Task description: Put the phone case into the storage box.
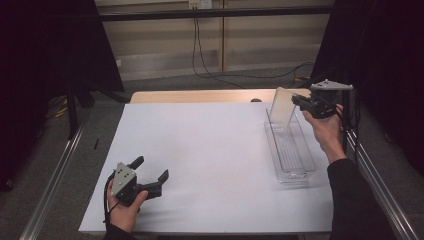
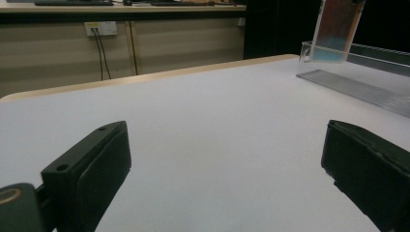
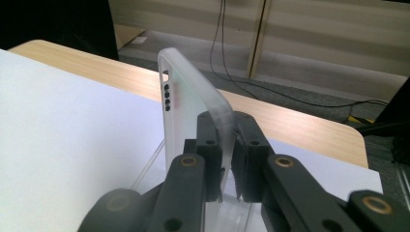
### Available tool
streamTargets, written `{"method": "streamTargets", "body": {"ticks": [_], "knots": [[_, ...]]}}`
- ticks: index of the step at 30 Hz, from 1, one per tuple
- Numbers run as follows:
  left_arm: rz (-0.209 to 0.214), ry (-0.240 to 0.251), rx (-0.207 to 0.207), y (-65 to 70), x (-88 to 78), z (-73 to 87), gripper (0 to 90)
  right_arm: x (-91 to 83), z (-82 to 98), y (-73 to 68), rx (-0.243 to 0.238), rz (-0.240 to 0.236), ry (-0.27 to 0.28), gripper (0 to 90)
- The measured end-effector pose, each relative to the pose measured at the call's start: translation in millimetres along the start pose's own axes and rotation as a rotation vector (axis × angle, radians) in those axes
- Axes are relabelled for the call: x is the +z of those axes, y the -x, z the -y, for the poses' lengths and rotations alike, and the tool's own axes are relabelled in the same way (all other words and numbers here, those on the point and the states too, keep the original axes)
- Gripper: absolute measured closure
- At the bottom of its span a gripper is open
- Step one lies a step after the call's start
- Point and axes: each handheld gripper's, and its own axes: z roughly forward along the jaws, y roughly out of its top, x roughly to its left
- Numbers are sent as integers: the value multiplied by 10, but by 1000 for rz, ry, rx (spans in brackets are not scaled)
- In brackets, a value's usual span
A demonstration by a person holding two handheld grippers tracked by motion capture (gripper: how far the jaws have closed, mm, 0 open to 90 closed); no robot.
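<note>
My right gripper (image 1: 296,101) is shut on a translucent frosted phone case (image 1: 283,106) and holds it upright over the far end of a long clear plastic tray (image 1: 295,175) at the table's right side. In the right gripper view the case (image 3: 188,92) stands on edge, pinched between the two black jaws of that gripper (image 3: 226,133), with several small holes along its edge. Resting near the front left corner, my left gripper (image 1: 151,168) is open with nothing between its jaws. The left gripper view looks past that gripper (image 2: 227,164) to the case (image 2: 336,29) and the tray (image 2: 367,53) at the far right.
A white sheet (image 1: 210,160) covers the wooden table (image 1: 200,96). Metal rails (image 1: 55,175) run along both sides. Black cables (image 1: 210,70) lie on the floor beyond the far edge, below a wall socket (image 1: 199,4). Dark curtains hang on both sides.
</note>
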Motion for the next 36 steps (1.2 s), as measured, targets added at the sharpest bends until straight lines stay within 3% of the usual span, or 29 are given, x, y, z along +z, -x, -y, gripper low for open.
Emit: {"method": "streamTargets", "body": {"ticks": [8, 24, 36], "knots": [[2, -1, 3, -4, 4, 0, 36, 110, 52, 10, -20, 11, -25, 826], [1, -3, 7, -3, 12, 2, 37, 212, 93, 29, -7, 20, -38, 826], [0, -3, 8, -6, 13, 1, 37, 229, 95, -35, -57, 26, -51, 826]]}}
